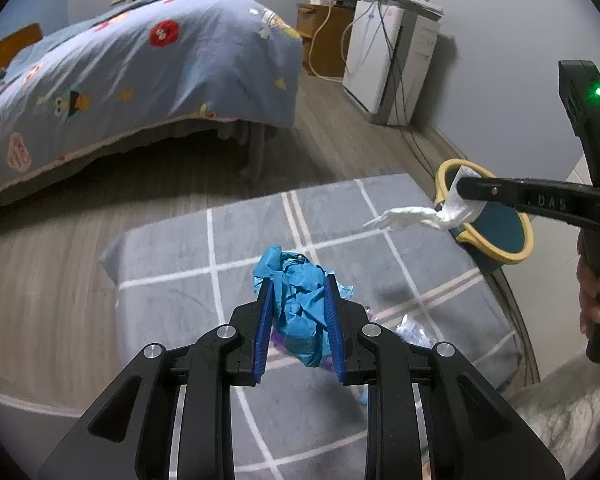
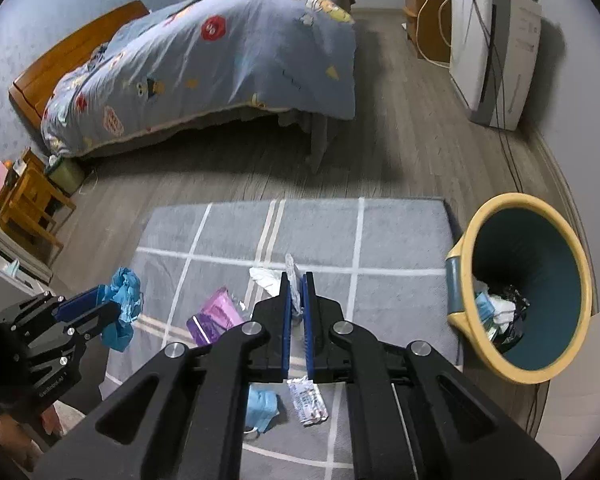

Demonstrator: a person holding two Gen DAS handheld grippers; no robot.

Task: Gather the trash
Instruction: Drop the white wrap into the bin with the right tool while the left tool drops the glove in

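Note:
My left gripper (image 1: 299, 280) is shut on a crumpled blue glove (image 1: 300, 308) and holds it above the grey checked rug (image 1: 172, 280). From the right wrist view the same left gripper (image 2: 100, 300) shows at the left with the blue glove (image 2: 122, 308). My right gripper (image 2: 297, 276) is shut on a thin white wrapper (image 2: 294, 292). In the left wrist view the right gripper (image 1: 462, 196) hangs by the bin (image 1: 500, 256), and the white wrapper (image 1: 404, 216) trails from it to the left. The teal bin (image 2: 572, 240) with a yellow rim stands right of the rug and holds trash.
On the rug (image 2: 400, 232) lie a purple wrapper (image 2: 216, 316), a light blue mask (image 2: 260, 404) and a white printed packet (image 2: 308, 400). A bed (image 2: 240, 52) stands beyond the rug, a white appliance (image 2: 496, 52) with cables by the right wall, a wooden stool (image 2: 28, 200) at the left.

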